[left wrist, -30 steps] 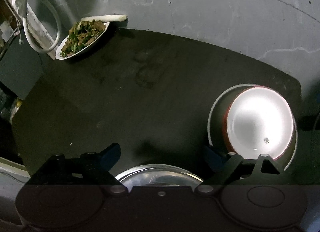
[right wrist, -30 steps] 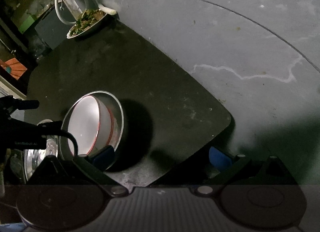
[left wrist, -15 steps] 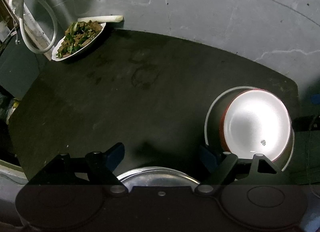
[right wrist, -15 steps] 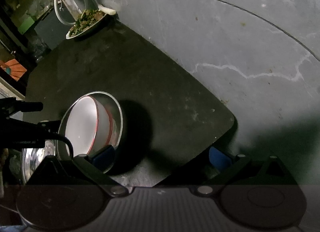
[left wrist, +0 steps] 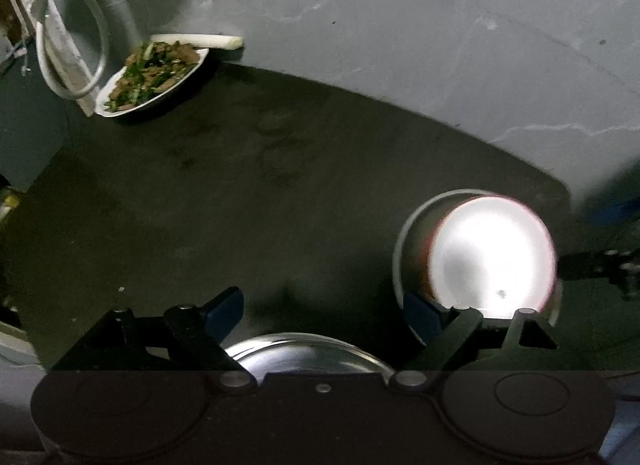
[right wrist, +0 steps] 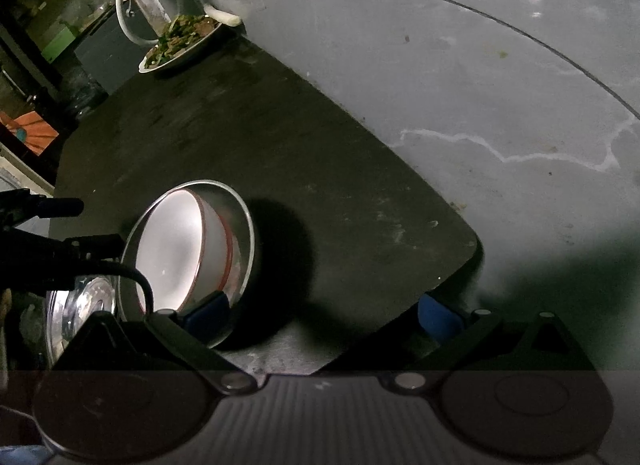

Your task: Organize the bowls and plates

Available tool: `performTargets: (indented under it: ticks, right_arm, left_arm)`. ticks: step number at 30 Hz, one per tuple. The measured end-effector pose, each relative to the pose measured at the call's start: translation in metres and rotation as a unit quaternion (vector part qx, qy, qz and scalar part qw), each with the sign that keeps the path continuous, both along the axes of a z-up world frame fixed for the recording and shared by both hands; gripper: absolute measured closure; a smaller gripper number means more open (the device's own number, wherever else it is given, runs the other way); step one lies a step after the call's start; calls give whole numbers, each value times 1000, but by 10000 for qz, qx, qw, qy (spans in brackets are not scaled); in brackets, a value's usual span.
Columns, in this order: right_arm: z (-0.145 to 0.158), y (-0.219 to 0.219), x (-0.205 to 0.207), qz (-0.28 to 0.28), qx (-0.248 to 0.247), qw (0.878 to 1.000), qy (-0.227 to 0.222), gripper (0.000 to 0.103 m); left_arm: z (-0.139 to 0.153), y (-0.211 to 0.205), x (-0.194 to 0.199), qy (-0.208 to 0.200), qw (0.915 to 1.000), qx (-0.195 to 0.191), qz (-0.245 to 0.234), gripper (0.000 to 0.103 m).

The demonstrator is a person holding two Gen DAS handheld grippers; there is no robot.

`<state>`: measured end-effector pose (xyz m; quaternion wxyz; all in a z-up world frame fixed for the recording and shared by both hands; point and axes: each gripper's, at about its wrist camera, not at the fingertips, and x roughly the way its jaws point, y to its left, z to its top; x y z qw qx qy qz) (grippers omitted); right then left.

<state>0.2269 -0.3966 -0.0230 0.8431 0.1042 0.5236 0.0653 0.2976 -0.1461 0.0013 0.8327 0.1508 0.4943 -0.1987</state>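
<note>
A white bowl with a red rim (left wrist: 492, 261) sits inside a steel bowl (left wrist: 412, 241) on the dark table (left wrist: 280, 205), to the right of my left gripper (left wrist: 322, 313). The left jaws are opening and the pads touch nothing; the rim of a second steel bowl (left wrist: 308, 351) shows low between the fingers. In the right wrist view the nested white bowl (right wrist: 176, 253) and steel bowl (right wrist: 248, 233) lie at the lower left. My right gripper (right wrist: 323, 315) is open, its left fingertip (right wrist: 208, 313) overlapping that steel bowl's near rim. The second steel bowl (right wrist: 80, 305) is partly hidden behind the left gripper's black body.
A plate of cooked greens and meat (left wrist: 152, 73) stands at the table's far left corner, a white leek stalk (left wrist: 200, 40) behind it. White tubing (left wrist: 72, 57) hangs at the left. Grey cracked floor (right wrist: 480, 85) lies past the table's rounded edge.
The left jaws narrowed slightly, then widened again. The left wrist view has shifted a little, and a black part of the other gripper now shows right of the nested bowls. The right gripper has not moved.
</note>
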Motion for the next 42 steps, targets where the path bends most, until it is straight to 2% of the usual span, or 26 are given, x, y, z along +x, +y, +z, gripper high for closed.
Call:
performTargets:
  ticks: [3, 11, 22, 29, 34, 42]
  right_arm:
    - [1, -1, -1, -15, -27, 10000, -14, 0]
    - [0, 0, -1, -9, 35, 10000, -20, 0]
    - [-4, 12, 4, 141, -130, 9998, -39, 1]
    - [-5, 10, 3, 126, -67, 9999, -23, 1]
    - [-5, 10, 3, 128, -63, 9999, -19, 1]
    - [-7, 9, 4, 150, 4, 9999, 1, 2]
  left_arm:
    - [0, 1, -3, 48, 9998, -160, -45, 8]
    - [-13, -11, -1, 269, 9992, -265, -119, 13]
    - [-18, -6, 0, 692, 9927, -989, -54, 49]
    - [-16, -4, -2, 715, 9917, -1073, -14, 53]
    - [-20, -5, 0, 848, 9895, -1168, -11, 64]
    - [-16, 6, -2, 830, 9906, -1079, 138, 66]
